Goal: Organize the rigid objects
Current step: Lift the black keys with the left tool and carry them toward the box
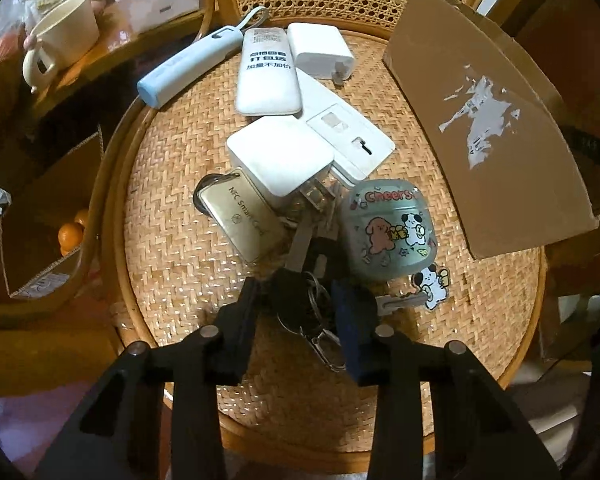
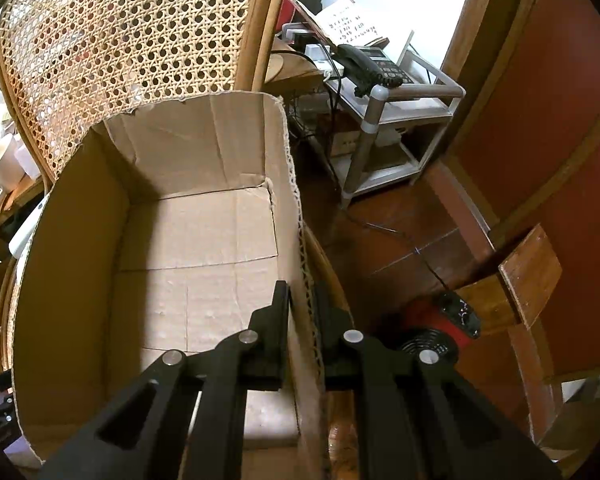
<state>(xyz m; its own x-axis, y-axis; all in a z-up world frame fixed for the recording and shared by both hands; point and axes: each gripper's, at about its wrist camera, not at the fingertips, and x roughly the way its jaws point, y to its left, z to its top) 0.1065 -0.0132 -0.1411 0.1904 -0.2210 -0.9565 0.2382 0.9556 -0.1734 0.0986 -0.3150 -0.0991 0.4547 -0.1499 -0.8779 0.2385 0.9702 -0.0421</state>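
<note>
- Left wrist view: the left gripper (image 1: pixel 300 308) points steeply down at the round woven rattan chair seat (image 1: pixel 180 264), jaws narrowed around a bunch of metal keys on rings with a black fob (image 1: pixel 306 300). Fingers (image 1: pixel 242 320) sit on either side of the bunch; whether the pads already press on it I cannot tell.
- Attached to the bunch: a beige NFC smart card tag (image 1: pixel 244 220), lying against a white square plug charger (image 1: pixel 282 160).
- Other loose items on the seat: a pale green earbud case with cartoon dogs (image 1: pixel 388 236), a white flat card sleeve (image 1: pixel 348 128), a white tissue packet with black print (image 1: pixel 266 72), a second white charger (image 1: pixel 320 50), a light blue stick-shaped case (image 1: pixel 188 66).
- Right wrist view: the right gripper (image 2: pixel 302 312) is clamped on the side wall of the open brown cardboard box (image 2: pixel 312 320), one finger inside and one outside, steadying it.
- Box contents: none visible; bare floor panels only.
- Step, as judged: first pick, keys being gripped; nothing sorted yet.
- Next move calls for a firm close on the fob or ring, not on loose keys, then a lift clear of the charger and earbud case, and a carry over the near box wall.
- Risk: the dangling card tag may drag neighbours.
</note>
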